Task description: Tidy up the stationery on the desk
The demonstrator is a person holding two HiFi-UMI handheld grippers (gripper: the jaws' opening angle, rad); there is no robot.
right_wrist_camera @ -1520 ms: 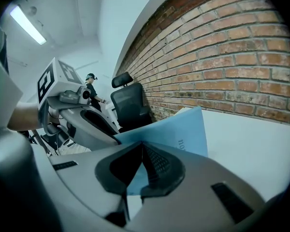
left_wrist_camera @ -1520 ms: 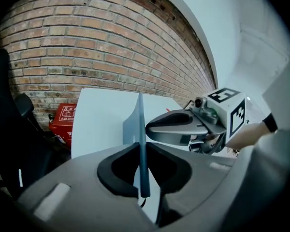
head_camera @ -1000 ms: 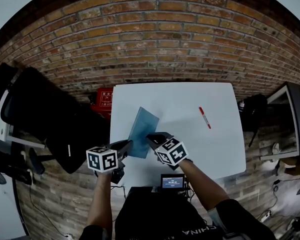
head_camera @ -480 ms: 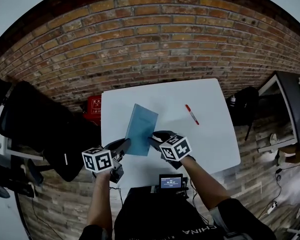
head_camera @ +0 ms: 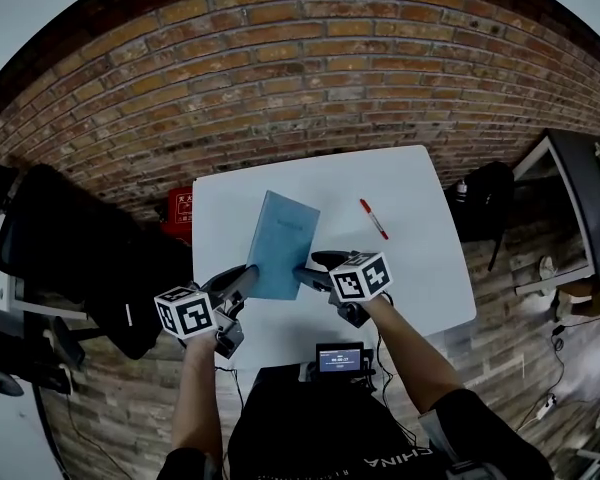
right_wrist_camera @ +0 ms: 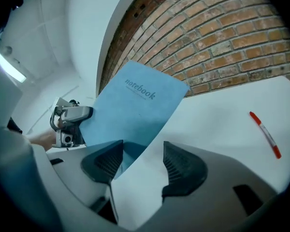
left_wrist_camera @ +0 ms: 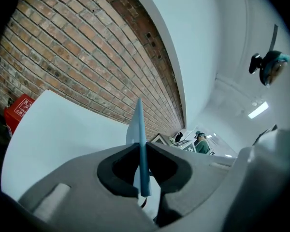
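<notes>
**Right lets go; the notebook rides in the left alone**

Our left gripper [left_wrist_camera: 141,148] is clamped on the near edge of the blue notebook [head_camera: 283,240], and we hold it tilted up off the white desk [head_camera: 405,273]; a second ago it sat lower with both tools on it. Our right gripper [right_wrist_camera: 142,161] has just been opening: its jaws stand wide apart, the notebook's corner between them but unpressed. We judge this frees the right for the red pen [head_camera: 373,219], lying alone further right.
</notes>
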